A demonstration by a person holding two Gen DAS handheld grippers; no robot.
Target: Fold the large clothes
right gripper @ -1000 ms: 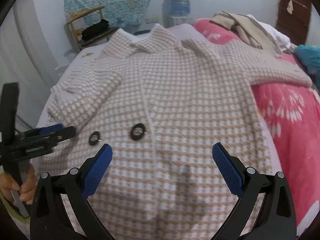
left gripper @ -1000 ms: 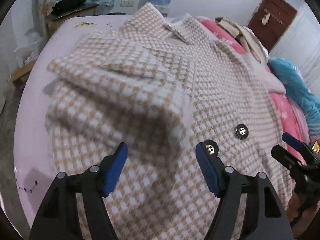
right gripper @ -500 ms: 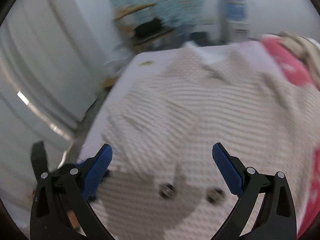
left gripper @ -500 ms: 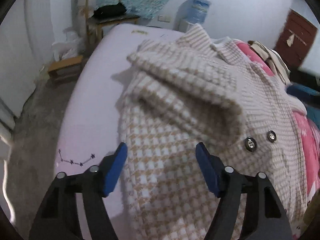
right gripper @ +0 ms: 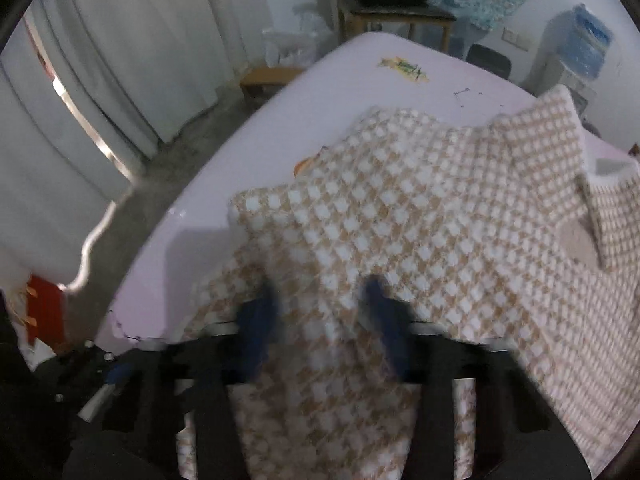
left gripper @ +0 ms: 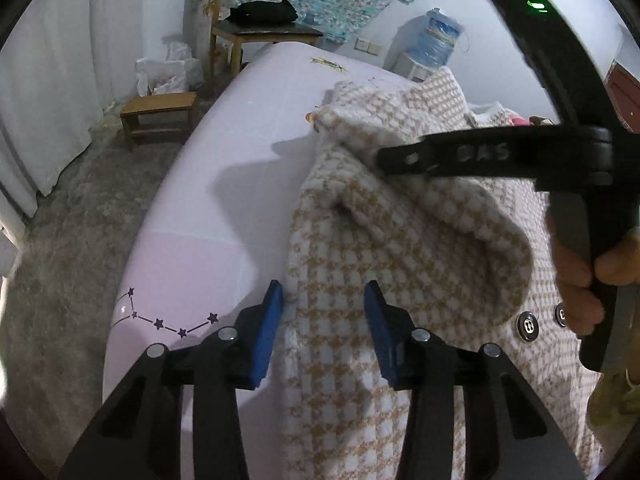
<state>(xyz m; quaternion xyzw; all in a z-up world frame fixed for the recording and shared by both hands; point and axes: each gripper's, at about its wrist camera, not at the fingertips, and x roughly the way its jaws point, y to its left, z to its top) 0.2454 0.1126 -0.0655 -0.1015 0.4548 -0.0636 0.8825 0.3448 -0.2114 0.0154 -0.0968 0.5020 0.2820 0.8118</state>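
A beige and white houndstooth coat [left gripper: 400, 248] lies on the lilac bed, one sleeve folded over its front, dark buttons [left gripper: 527, 326] showing. My left gripper [left gripper: 322, 324] is open with its blue pads either side of the coat's left edge near the hem. My right gripper [right gripper: 320, 312] is blurred, its jaws half closed around the coat [right gripper: 420, 232] fabric, which bunches between the pads. The right gripper also shows in the left wrist view [left gripper: 394, 158], reaching across above the folded sleeve.
The bed's lilac sheet [left gripper: 240, 160] runs to a left edge above a grey floor. A wooden stool [left gripper: 158, 114], a chair [left gripper: 260, 28] and a water bottle [left gripper: 438, 40] stand beyond. White curtains [right gripper: 140, 60] hang at the left.
Both grippers have swung left to the coat's left side. Both have narrowed their jaws. The right gripper has come down onto the folded sleeve area.
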